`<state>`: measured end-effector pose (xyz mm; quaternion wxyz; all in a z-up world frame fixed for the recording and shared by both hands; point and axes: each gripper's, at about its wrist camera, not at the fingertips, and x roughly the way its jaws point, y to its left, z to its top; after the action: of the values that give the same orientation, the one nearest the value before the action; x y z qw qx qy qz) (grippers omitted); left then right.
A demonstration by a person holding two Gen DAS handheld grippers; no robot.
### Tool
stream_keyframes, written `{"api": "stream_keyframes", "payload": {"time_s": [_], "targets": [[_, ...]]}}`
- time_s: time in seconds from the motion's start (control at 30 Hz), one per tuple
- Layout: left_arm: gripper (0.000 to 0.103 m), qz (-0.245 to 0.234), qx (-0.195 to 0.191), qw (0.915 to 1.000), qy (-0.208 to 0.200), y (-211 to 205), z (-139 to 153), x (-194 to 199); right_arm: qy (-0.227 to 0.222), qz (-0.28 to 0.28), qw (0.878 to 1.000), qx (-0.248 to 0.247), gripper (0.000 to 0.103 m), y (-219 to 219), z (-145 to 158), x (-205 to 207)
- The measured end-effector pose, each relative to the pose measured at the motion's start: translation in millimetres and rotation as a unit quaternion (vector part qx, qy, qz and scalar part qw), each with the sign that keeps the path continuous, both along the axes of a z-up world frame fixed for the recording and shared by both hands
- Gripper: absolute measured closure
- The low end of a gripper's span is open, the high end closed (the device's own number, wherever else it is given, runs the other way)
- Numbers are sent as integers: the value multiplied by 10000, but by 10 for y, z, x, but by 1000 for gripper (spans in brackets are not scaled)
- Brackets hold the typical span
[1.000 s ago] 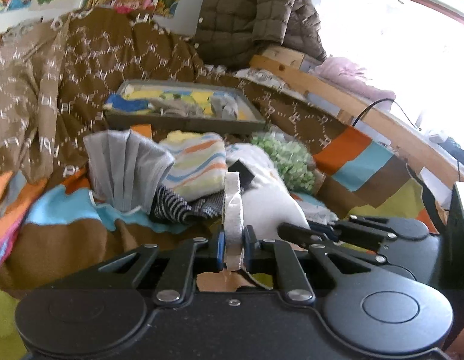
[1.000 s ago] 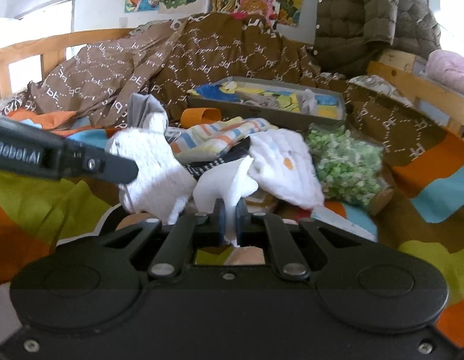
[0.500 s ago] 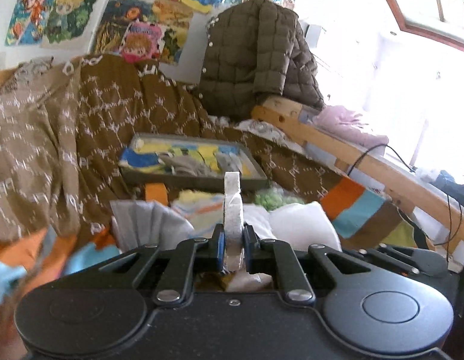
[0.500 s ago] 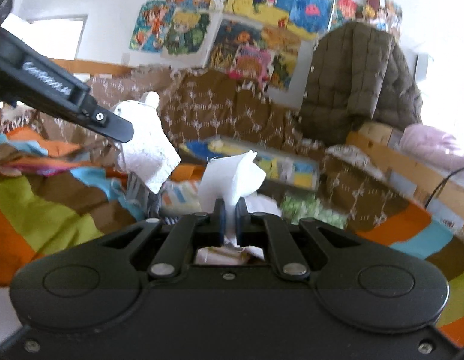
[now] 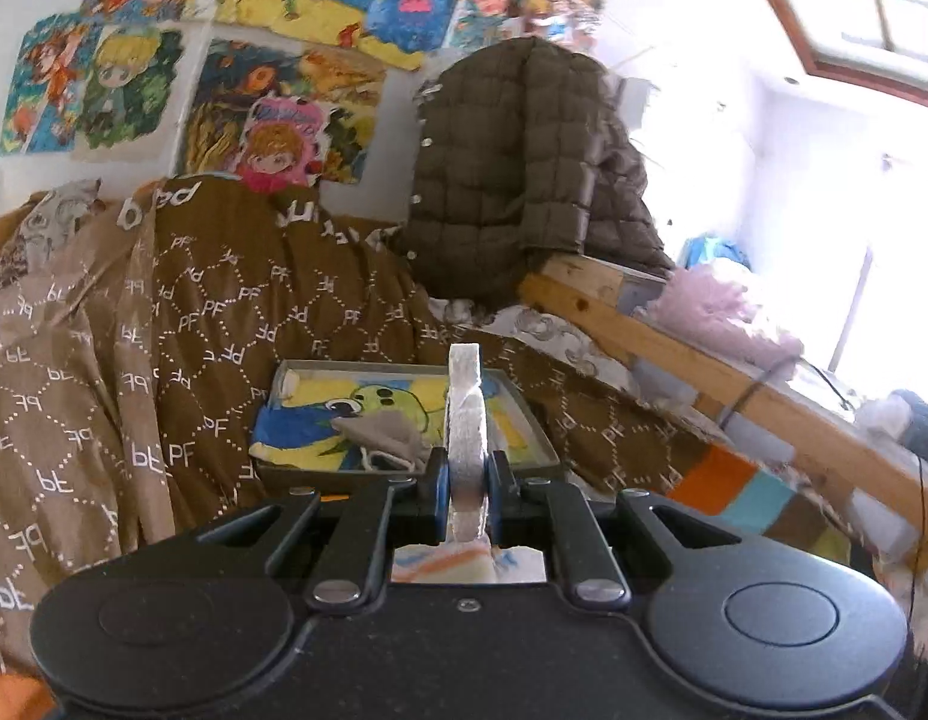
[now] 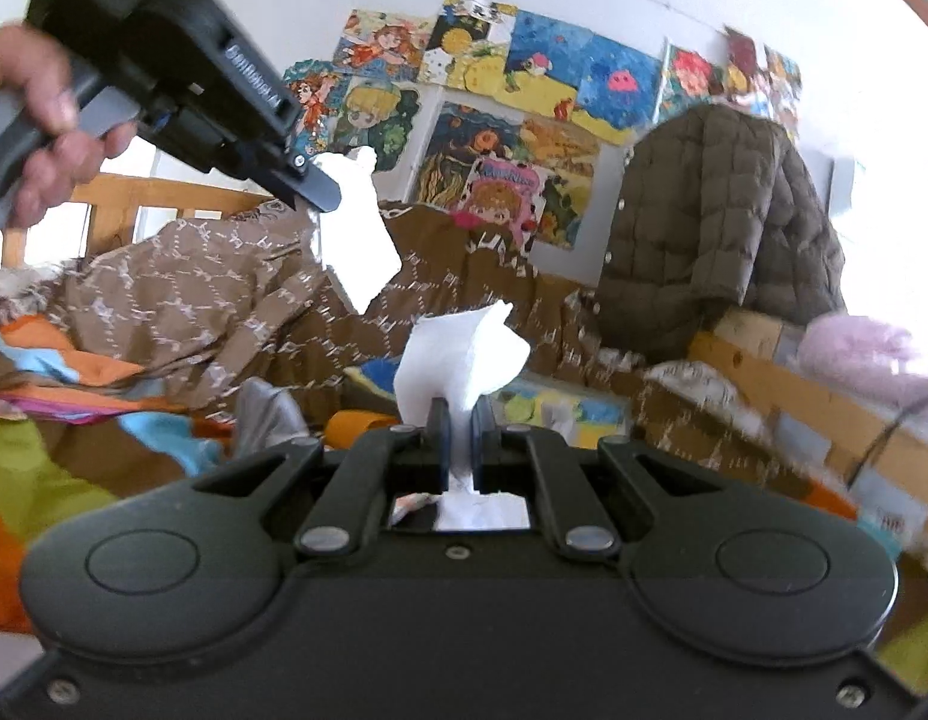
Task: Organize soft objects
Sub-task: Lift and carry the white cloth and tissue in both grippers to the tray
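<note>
Black tongs (image 5: 466,480), blue pads, silver screws

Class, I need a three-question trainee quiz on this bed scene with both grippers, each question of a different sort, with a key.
1. True or false: the left gripper is open and holds nothing.
2. What hangs over the wooden bed rail? A) quilted brown jacket B) striped towel C) backpack
3. Fill in: the right gripper is clamped on a ___ cloth.

Key:
1. False; it is shut on a white towel, seen edge-on in the left wrist view.
2. A
3. white
</note>
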<state>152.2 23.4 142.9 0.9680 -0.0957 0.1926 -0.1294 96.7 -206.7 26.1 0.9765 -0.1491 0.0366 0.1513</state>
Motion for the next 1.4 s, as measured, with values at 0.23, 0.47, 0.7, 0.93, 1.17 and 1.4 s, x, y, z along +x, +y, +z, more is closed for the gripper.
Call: {"api": "stream_keyframes", "payload": {"time_s": [0.23,0.47,0.7,0.93,1.17,1.4], "targets": [[90,96,25,9999,79,-30,131,768,-50,-17,9999,-99,101,-100,149,791],[90,-9,329,9990,300,-79,-85,1660,-15,72,9998,-159,101,-176,210,1817],[90,-168,369,9984,387,-168,-406,2430,383,-96,9992,49,101,-213,127,2683],[90,-432,69,9980,452,-266,-831,2931,1213,-357,9908,473,101,-274,-136,3207],[90,-561,-280,9971,436,-259,-1114,3156,1772,-488,9811,610,101,-340,-379,3589],[89,-277,-717,9936,823,-111,-1423,3311,2154,-504,9735,588,99,-321,-500,3822]]}}
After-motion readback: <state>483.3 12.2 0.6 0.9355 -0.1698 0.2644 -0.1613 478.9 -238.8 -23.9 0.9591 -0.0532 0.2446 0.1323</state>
